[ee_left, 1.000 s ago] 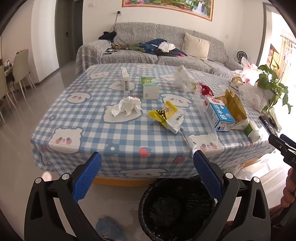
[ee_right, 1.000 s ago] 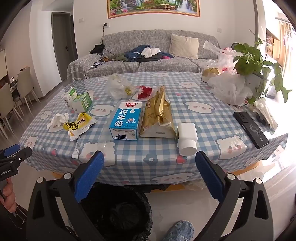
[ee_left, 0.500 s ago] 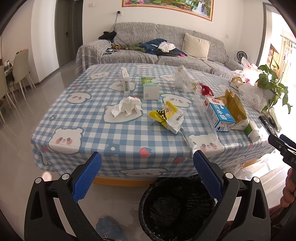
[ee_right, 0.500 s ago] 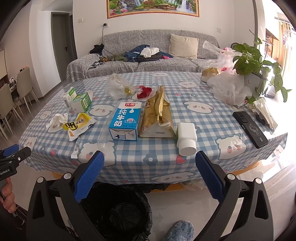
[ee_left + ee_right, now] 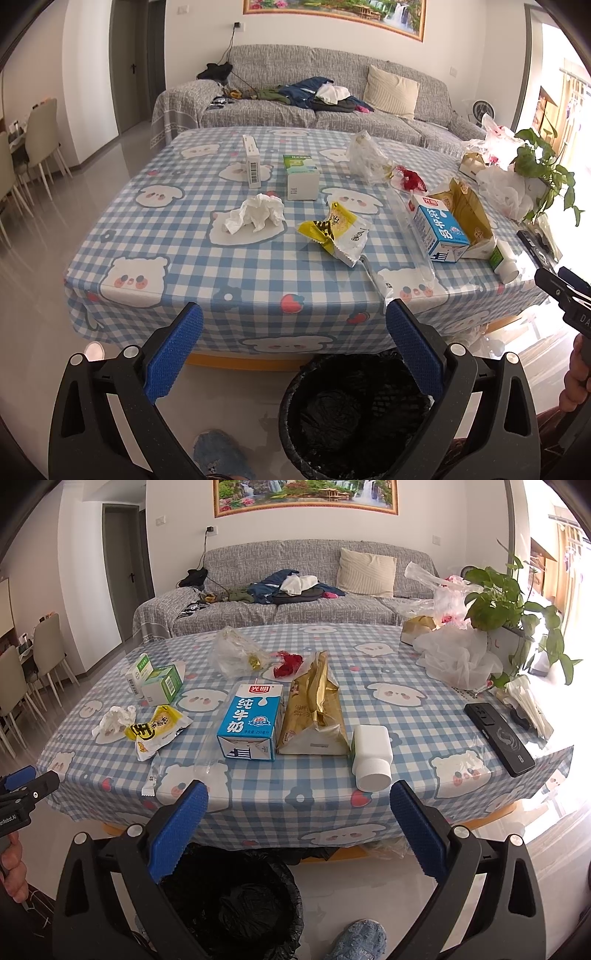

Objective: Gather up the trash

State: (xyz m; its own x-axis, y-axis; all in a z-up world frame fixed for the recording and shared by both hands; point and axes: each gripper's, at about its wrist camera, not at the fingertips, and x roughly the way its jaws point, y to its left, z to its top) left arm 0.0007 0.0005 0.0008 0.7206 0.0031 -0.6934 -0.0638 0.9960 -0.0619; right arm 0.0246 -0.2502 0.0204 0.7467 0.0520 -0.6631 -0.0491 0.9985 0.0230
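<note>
Trash lies on a blue checked table (image 5: 184, 266): a crumpled white tissue (image 5: 255, 214), a yellow snack wrapper (image 5: 334, 230), a blue milk carton (image 5: 251, 720), a gold bag (image 5: 314, 709), a white bottle (image 5: 371, 755), a clear plastic bag (image 5: 232, 651) and a red wrapper (image 5: 290, 662). A black-lined bin (image 5: 354, 413) stands on the floor under the table's near edge. My left gripper (image 5: 293, 350) hangs open and empty before the table, above the bin. My right gripper (image 5: 299, 827) is also open and empty, in front of the carton and bottle.
Two small green-white boxes (image 5: 301, 175) and a white box (image 5: 251, 160) stand farther back. A black phone (image 5: 498, 738), white plastic bags (image 5: 458, 657) and a potted plant (image 5: 502, 605) occupy the right side. A grey sofa (image 5: 295, 590) lies beyond. A shoe (image 5: 358, 939) shows below.
</note>
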